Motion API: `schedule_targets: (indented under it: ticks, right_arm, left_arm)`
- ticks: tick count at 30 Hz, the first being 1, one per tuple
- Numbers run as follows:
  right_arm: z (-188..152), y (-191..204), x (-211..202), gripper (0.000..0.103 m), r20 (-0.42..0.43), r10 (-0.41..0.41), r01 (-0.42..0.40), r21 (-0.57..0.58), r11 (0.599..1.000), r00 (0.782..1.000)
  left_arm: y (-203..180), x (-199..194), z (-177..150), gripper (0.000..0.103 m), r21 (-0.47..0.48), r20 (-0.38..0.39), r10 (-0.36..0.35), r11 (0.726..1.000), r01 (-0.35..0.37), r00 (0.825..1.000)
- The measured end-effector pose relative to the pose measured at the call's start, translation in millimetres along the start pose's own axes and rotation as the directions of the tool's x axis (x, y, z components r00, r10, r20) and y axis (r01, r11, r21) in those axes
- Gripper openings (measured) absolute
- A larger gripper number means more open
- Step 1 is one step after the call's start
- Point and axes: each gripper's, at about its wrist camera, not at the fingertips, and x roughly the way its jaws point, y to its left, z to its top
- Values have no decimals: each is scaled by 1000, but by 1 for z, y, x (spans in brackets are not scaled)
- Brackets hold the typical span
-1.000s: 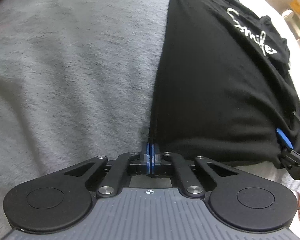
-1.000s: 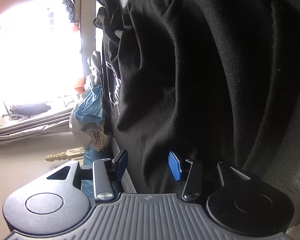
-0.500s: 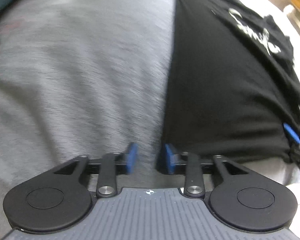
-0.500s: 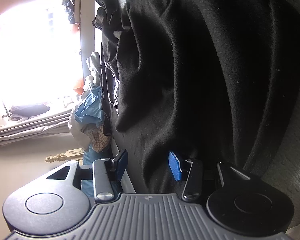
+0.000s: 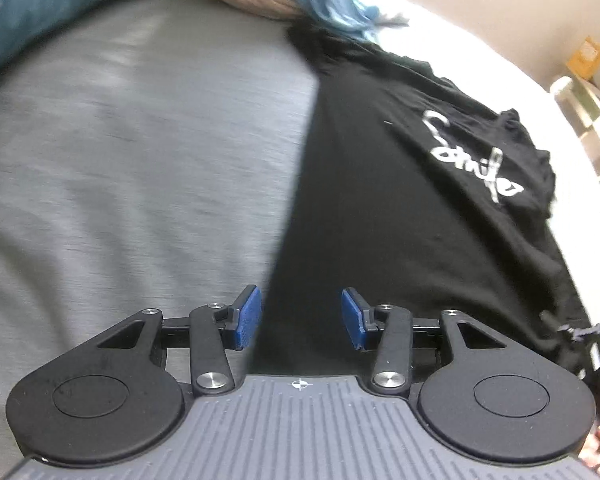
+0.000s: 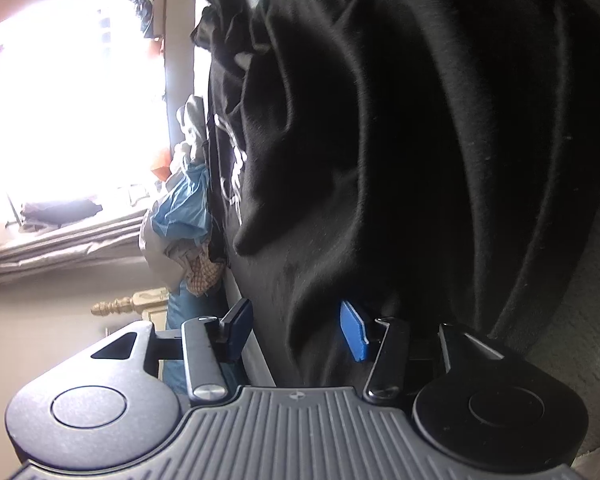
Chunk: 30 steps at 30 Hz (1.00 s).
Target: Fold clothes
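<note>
My left gripper point(image 5: 301, 317) hangs with its blue-padded jaws parted and nothing between them, just over the straight folded edge of the black T-shirt point(image 5: 400, 216), a soft matte knit with white script, lying flat on the fuzzy grey blanket point(image 5: 140, 152). My right gripper point(image 6: 296, 330) has just been widening its jaws, which loosely straddle a thick rumpled fold of the shirt's black cloth without pressing it.
</note>
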Motion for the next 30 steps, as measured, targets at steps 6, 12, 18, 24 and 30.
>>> schedule_targets:
  ticks: [6,12,18,24,30]
  right_arm:
    - [-10,34,-15,53,-63,-18,9,-147,989,998]
    - [15,71,-94,53,115,-82,112,-287,951,990]
    - [65,63,-153,53,350,-257,344,-216,914,901]
    - [83,48,-123,51,347,-395,484,-225,846,851]
    - [64,77,-112,4,371,-369,496,-346,796,852]
  left_arm:
    - [-31,32,-8,44,20,-57,-64,998,65,996]
    - [-42,51,-22,45,56,-45,-70,996,72,997]
    - [-31,51,-30,45,12,0,-110,994,110,994]
    - [-33,49,-39,45,68,45,-92,994,89,995]
    - [-29,48,-41,44,57,60,-98,994,95,993]
